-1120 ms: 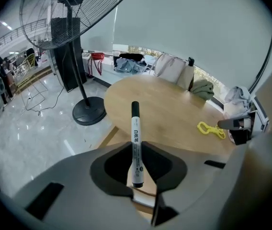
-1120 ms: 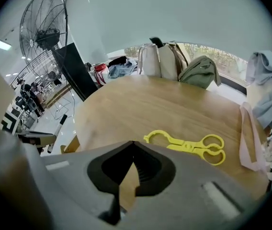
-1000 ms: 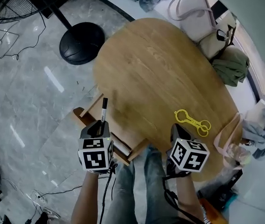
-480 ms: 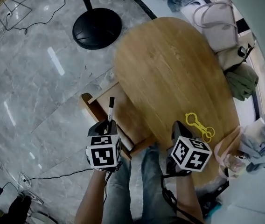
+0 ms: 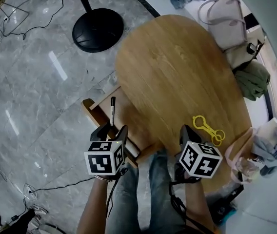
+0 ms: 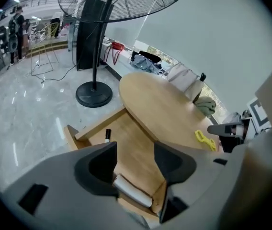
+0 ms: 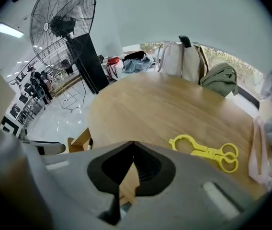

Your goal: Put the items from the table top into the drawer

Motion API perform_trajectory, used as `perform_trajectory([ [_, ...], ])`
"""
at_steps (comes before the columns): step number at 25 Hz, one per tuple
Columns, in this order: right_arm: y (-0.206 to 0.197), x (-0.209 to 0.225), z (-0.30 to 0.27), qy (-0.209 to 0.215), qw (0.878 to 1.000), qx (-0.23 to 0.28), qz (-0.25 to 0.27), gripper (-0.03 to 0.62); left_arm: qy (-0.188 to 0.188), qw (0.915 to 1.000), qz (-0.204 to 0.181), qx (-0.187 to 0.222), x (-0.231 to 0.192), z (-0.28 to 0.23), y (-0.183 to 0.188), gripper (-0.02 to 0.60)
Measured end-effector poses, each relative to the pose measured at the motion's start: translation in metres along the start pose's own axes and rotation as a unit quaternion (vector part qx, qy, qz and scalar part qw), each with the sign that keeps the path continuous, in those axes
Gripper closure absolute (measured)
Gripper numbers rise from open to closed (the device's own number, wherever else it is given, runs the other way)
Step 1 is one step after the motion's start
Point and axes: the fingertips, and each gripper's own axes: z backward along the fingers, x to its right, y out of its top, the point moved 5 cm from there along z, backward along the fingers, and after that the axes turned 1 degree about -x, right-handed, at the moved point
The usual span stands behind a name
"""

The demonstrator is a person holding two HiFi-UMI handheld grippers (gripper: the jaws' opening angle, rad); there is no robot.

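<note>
A black-capped marker [image 5: 112, 110] lies in the open wooden drawer [image 5: 90, 108] under the table's near-left edge. It shows as the marker [image 6: 107, 135] just past my left finger in the left gripper view, its near end hidden. My left gripper [image 5: 111, 130] hangs over the drawer; its jaws have just been opening and stand apart with nothing between them, as the left gripper [image 6: 135, 152] shows. Yellow plastic tongs [image 5: 207, 129] lie on the oval wooden table [image 5: 177, 72]. My right gripper [image 5: 185, 133] is shut and empty, left of the tongs [image 7: 204, 151].
A white roll-like item [image 6: 133, 191] lies at the drawer's near end. A fan's black round base [image 5: 98, 30] stands on the marble floor beyond the drawer. Bags [image 5: 228, 28] and a green cloth [image 5: 253, 79] crowd the table's far right edge. The person's legs are below the grippers.
The marker, held upright in my left gripper before, now lies in the drawer and the jaws have parted. The right gripper stays put beside the tongs.
</note>
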Motion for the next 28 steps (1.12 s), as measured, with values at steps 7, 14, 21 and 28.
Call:
perform_trajectory([
  [7,-0.014,0.017,0.009,-0.006,0.999,0.003,-0.040,0.589,-0.007,0.9923,-0.122,-0.019,0.032,0.002,0.014,0.348],
  [14,-0.023,0.049,0.028,-0.024,0.995,0.024,-0.092,0.589,-0.044,0.9741,-0.221,-0.024,0.094,0.001,0.027,0.350],
  [21,-0.047,0.093,0.053,-0.053,0.985,0.045,-0.158,0.589,-0.063,0.9565,-0.282,-0.039,0.142,-0.010,0.029,0.349],
  [28,-0.078,0.136,0.078,-0.081,0.970,0.058,-0.223,0.589,-0.071,0.9352,-0.342,-0.058,0.185,-0.025,0.028,0.350],
])
